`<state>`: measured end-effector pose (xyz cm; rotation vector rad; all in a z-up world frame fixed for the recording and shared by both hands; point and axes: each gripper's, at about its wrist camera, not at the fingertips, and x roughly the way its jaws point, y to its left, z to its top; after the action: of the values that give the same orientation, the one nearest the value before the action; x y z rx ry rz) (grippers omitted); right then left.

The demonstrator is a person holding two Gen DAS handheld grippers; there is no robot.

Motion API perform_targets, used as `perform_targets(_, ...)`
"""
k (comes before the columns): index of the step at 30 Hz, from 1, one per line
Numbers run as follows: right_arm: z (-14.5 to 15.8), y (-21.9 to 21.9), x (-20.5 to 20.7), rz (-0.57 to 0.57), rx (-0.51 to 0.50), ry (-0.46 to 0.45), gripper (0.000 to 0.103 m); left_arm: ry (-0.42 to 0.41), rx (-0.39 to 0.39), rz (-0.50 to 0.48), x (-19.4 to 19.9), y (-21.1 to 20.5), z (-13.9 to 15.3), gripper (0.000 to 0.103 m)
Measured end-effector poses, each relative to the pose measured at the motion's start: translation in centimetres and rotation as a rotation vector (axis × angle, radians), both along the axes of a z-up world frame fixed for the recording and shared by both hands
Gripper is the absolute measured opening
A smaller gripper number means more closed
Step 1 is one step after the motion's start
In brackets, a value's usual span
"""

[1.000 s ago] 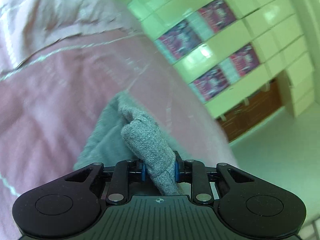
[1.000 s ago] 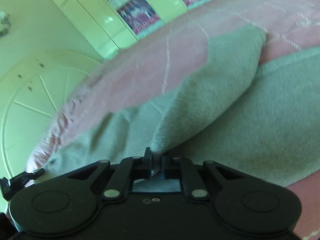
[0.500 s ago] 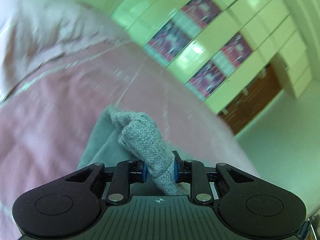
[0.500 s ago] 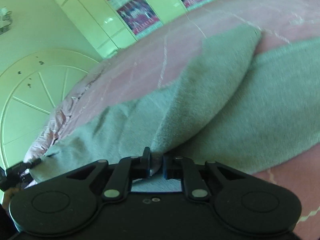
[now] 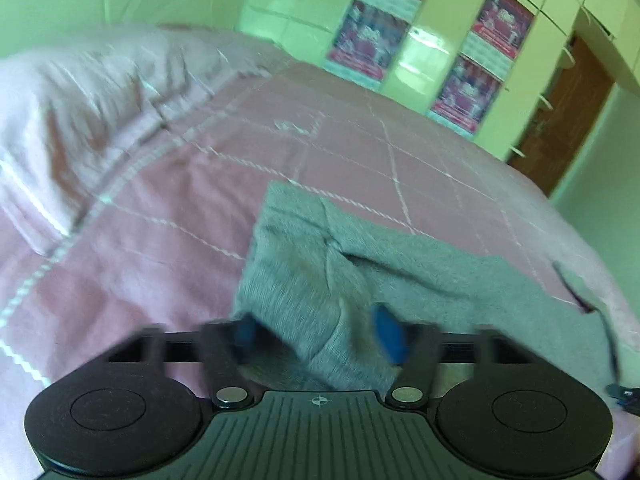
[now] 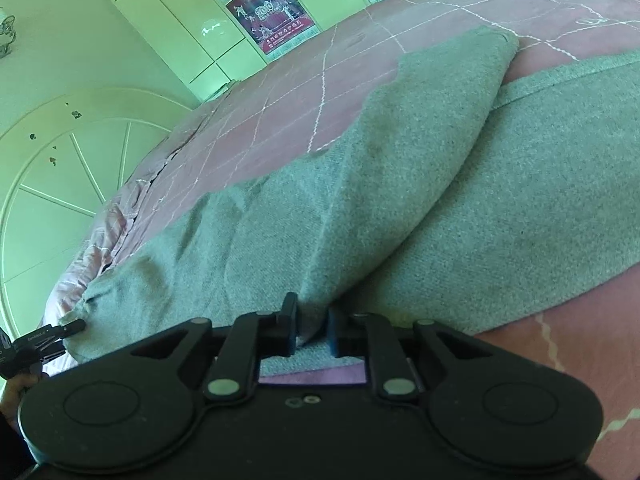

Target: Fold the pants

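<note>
Your grey knit pants (image 5: 420,276) lie on the pink quilted bedspread (image 5: 168,208): soft, limp, light, so pinch doubled edges or hems. Your left gripper (image 5: 320,332) is spreading wide, cloth loose between its pads; your right gripper (image 6: 310,330) is parting around a fold.

One pants (image 6: 460,184), one bedspread (image 5: 168,208), four posters (image 5: 372,36) (partly cropped).

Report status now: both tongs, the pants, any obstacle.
Left tongs opening, grey pants loose between them. Right tongs opening, fold still between. Pants on pink quilt. No obstacle seen.
</note>
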<state>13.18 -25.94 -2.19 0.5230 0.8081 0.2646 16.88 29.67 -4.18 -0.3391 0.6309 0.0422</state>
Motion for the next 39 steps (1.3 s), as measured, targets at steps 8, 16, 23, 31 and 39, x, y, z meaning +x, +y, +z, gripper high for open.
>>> perform_targets(8,3.5,-0.9,-1.6,-0.047,-0.184,-0.112,0.032,-0.051,0.277,0.154,-5.4,-7.8,2.3,0.103)
perform_targets(16,5.1,1.9,4.0,-0.042,-0.422,-0.122,0.031,-0.014,0.486,0.024,-4.2,-19.6,1.8,0.103)
perform_targets(23,4.3,0.4,4.1,-0.063,-0.508,-0.072,0.000,0.041,0.549,0.011,-5.6,-22.4,0.6,0.103)
perform_targets(31,1.2,-4.6,-2.4,-0.170,-0.371,0.044,0.000,0.045,0.496,0.011,-5.7,-21.9,0.4,0.103)
perform_targets(39,4.9,-2.5,0.5,-0.133,-0.470,-0.142,0.015,0.049,0.489,0.014,-5.1,-21.2,0.4,0.103)
